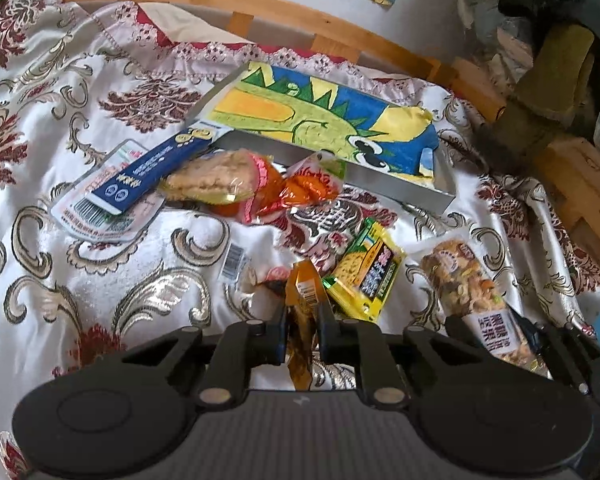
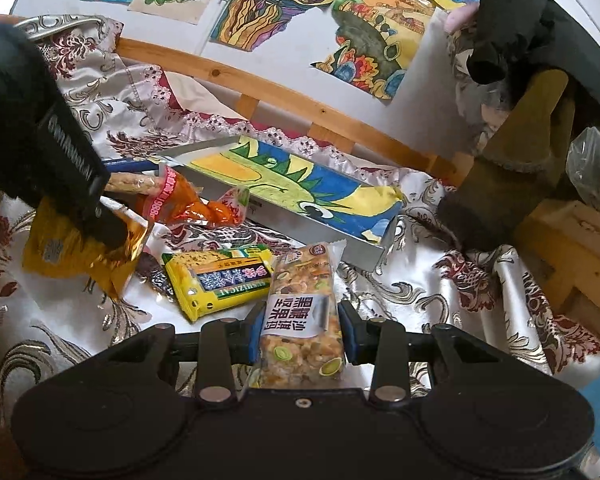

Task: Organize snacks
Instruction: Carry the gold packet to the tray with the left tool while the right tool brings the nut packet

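My left gripper [image 1: 302, 312] is shut on a thin golden-brown snack packet [image 1: 300, 352], held edge-on just above the cloth. In the right wrist view that gripper [image 2: 104, 224] comes in from the upper left with the golden packet [image 2: 72, 256] hanging from it. My right gripper [image 2: 302, 314] is shut on a clear nut bar packet [image 2: 304, 280] with a white label. The same bar [image 1: 460, 276] shows at the lower right of the left wrist view. A yellow-green cracker packet [image 1: 364, 276] [image 2: 216, 280] lies between the two.
A shallow grey box [image 1: 400, 186] [image 2: 320, 242] holding a dinosaur drawing lies behind the snacks. Beside it lie a blue stick pack [image 1: 160, 168], a rice cracker packet [image 1: 216, 176], an orange packet [image 1: 304, 192] and a flat white packet [image 1: 96, 208]. A wooden rail [image 1: 260, 8] borders the patterned cloth.
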